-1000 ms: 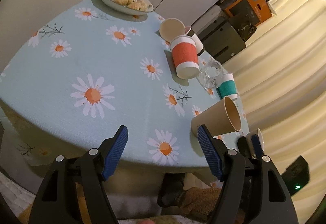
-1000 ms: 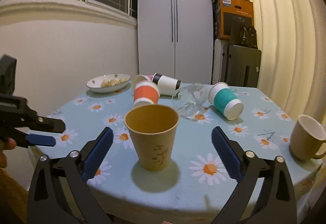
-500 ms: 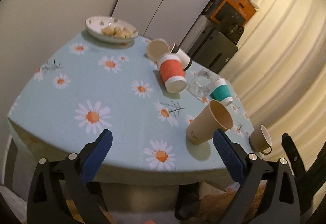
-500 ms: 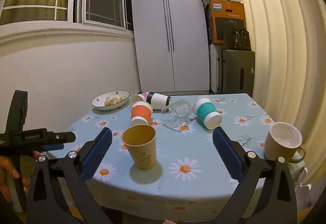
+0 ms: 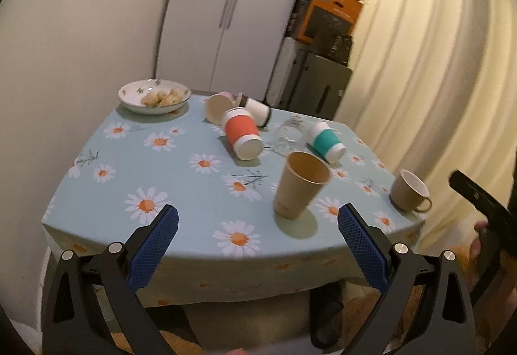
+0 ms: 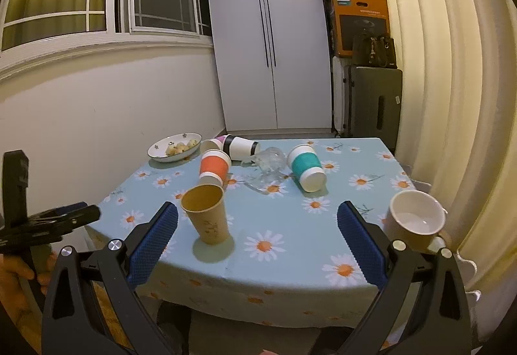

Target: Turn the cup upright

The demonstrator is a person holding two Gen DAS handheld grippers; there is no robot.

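Your left gripper and right gripper both have their jaws spread wide and hold nothing. Both sit off the near edge of the counter, clear of every object.

The brown paper cup stands upright, mouth up, near the near edge of the counter, toward its left corner as the right wrist view shows it. Judge this cup as finished: it rests on its base with no jaw touching it. The beige mug also stands upright at the near right corner.

Toward the far edge, several cups lie on their sides: the orange-sleeved cup, the teal-sleeved cup, the black-and-white cup and a clear glass. If the task covers these, they remain to be flipped. A bowl with food sits at the far left corner.

Compared with one second ago, both grippers have pulled back from the counter: the brown paper cup then filled the space between the right jaws, and now it sits well beyond them. The cup itself has not moved.
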